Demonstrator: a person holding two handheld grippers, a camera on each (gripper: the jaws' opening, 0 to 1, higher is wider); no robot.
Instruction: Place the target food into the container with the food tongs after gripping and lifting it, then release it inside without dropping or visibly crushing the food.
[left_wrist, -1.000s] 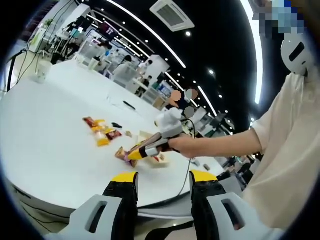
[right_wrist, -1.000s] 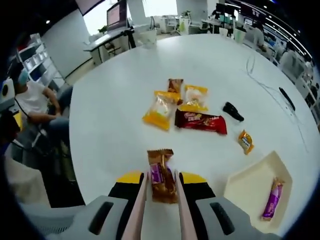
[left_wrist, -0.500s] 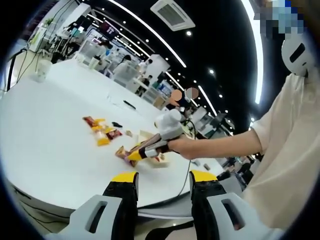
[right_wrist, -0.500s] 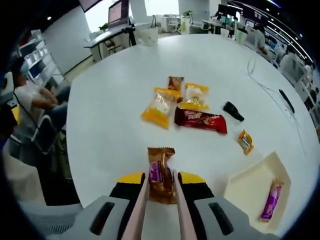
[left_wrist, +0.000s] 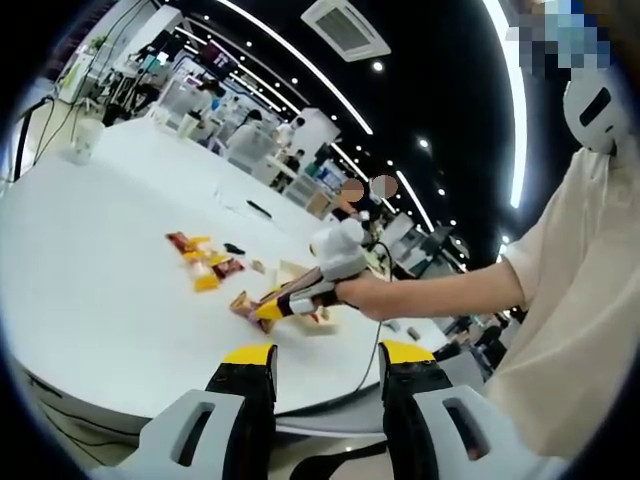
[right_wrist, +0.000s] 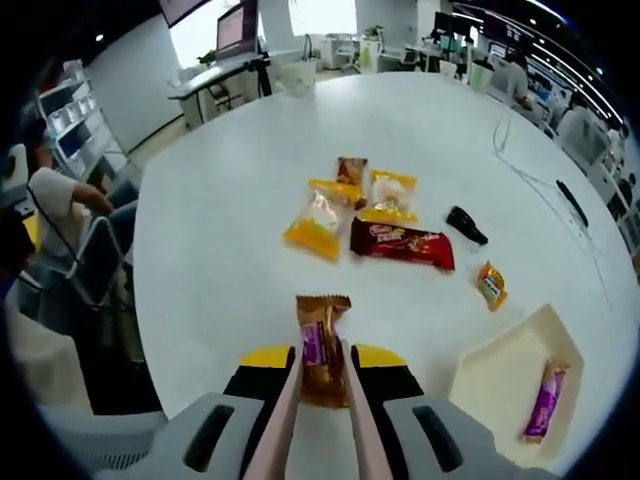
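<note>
Brown foil with a purple label marks the snack packet (right_wrist: 321, 345), which sits pinched between the two pale pink arms of the food tongs (right_wrist: 318, 400) in the right gripper view, its free end sticking out forward over the white counter (right_wrist: 220, 250). The tongs are themselves squeezed between the yellow-tipped jaws of the right gripper (right_wrist: 316, 362), so they stand nearly closed on the packet, and only the wrapper's lower part is caught. The cream container (right_wrist: 510, 375) lies off to the right, well apart from the packet, with a purple-wrapped bar (right_wrist: 543, 400) already lying in it. The main risk, as I judge it, is the slick wrapper sliding out of the smooth tongs on the sideways carry, since the hold is on one end and the rest hangs free; squeezing harder to prevent that could crumple the snack inside. A second risk is letting go early, over the counter or on the container's rim. The loose packets beyond, among them a red bar (right_wrist: 401, 243) and an orange-yellow packet (right_wrist: 318, 221), lie clear of that path. In the left gripper view the left gripper (left_wrist: 326, 362) hangs off the counter edge with jaws apart and nothing between them.
</note>
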